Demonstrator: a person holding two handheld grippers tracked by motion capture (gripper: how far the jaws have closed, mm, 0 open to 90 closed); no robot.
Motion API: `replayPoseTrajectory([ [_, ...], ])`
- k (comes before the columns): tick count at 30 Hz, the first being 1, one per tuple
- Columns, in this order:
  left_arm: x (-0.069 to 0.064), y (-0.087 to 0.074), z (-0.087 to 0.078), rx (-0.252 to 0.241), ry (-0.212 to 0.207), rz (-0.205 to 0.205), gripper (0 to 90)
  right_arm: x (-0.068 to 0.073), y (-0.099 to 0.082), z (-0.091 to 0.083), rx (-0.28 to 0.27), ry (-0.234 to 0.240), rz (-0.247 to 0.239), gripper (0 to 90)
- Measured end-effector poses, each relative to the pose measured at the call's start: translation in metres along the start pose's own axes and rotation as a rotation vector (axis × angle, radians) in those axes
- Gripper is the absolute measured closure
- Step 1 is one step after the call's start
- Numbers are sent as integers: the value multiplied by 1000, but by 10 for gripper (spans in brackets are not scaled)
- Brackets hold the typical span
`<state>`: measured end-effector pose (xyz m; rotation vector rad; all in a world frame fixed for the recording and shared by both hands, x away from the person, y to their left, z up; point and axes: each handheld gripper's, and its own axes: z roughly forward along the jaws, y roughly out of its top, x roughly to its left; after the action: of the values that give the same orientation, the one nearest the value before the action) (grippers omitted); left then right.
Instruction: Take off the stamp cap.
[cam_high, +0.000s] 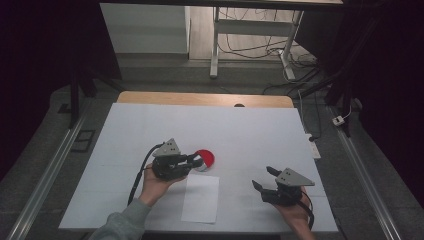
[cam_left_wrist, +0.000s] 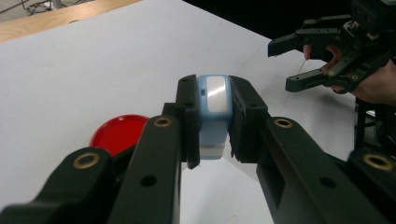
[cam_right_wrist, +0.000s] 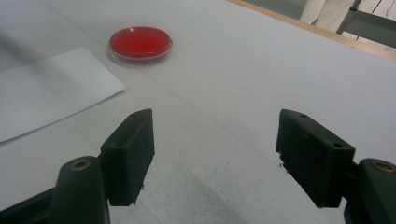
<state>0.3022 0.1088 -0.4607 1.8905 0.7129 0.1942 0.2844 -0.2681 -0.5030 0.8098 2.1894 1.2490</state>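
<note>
The left hand-held gripper (cam_left_wrist: 215, 119) has its jaws clamped on a small light-blue block with a pale window on its top face, likely a stamp (cam_left_wrist: 215, 112); it is held upright between the two black pads, above the bench. In the high view this left hand-held gripper (cam_high: 196, 161) sits just left of the middle of the bench, its tips over the edge of a round red ink pad (cam_high: 206, 158) in a shallow clear dish. The right hand-held gripper (cam_right_wrist: 215, 158) has its jaws spread wide with nothing between them, only bare covering beneath; in the high view it is (cam_high: 263, 179) well apart from the left one, toward the near right corner. A white sheet of paper (cam_high: 201, 198) lies flat between the two hands, near the front edge and just beside the ink pad. The bench (cam_high: 240, 130) is covered in a white sheet showing faint creases, with a strip of pale wood (cam_high: 200, 98) left bare along the far edge. Beyond it the room is dim: grey floor (cam_high: 165, 75), a white desk frame (cam_high: 215, 45) with loose black cables (cam_high: 250, 47) beneath it, a white power strip (cam_high: 313, 145) off the right edge, and metal rails (cam_high: 45, 175) running along both sides.
</note>
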Motion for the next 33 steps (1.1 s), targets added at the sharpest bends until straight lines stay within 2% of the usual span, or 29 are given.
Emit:
replayPoseTrajectory([
  [12,-1,1,0,-10,-6,-3,753,9,8,6,-16,24,2,275],
  [21,-2,2,1,-11,-10,-2,753,24,16,20,-19,44,-34,275],
  [33,-2,2,1,-10,-4,-3,753,47,26,39,-24,42,-83,276],
])
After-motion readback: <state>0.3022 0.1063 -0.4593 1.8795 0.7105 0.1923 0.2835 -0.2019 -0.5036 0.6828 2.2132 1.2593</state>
